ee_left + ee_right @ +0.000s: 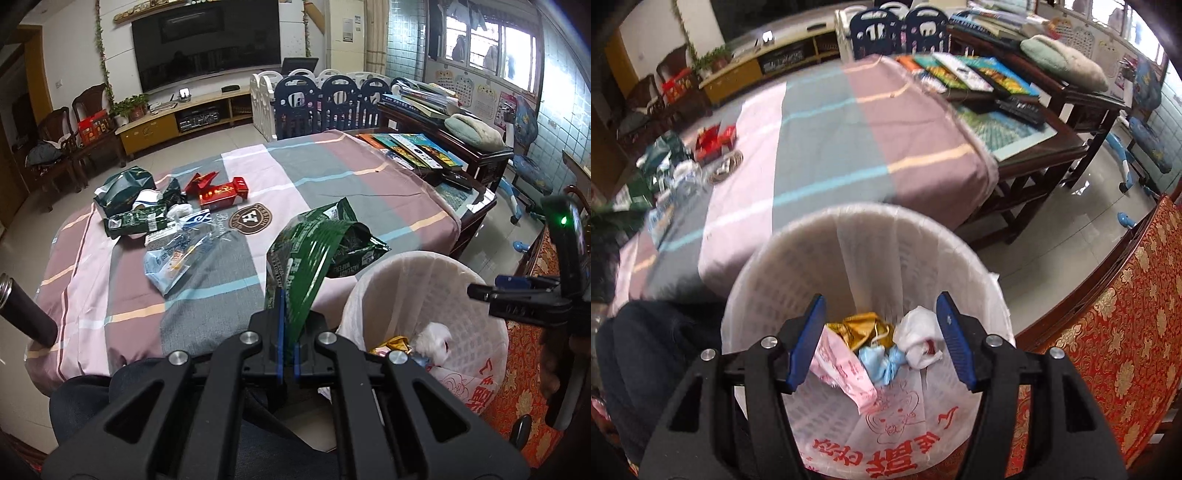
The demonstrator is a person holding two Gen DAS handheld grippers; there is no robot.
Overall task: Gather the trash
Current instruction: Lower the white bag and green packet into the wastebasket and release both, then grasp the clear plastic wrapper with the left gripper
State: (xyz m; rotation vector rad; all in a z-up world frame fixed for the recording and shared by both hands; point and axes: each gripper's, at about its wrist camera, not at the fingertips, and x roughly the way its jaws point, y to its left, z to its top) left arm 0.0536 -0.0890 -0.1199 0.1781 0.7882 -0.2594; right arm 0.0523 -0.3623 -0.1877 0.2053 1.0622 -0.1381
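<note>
Left wrist view: my left gripper (pixel 287 332) is clenching a crumpled green foil wrapper (pixel 317 243), which is standing up from the blue pads above the near edge of the striped tablecloth (pixel 332 173), just beside the white lined bin (pixel 436 273). Farther out on the cloth, more litter is lying in a heap: a dark green bag (pixel 123 186), a red box (pixel 223 194) and a clear blue-printed plastic bag (pixel 173 262). In the right wrist view, my right gripper (pixel 881 341) is hanging released over the bin's mouth, its jaws standing apart with nothing between the pads; below them a white crumpled bag (pixel 919 343), gold foil (pixel 858 328) and pale blue scraps (pixel 882 362) are lying inside the bin.
</note>
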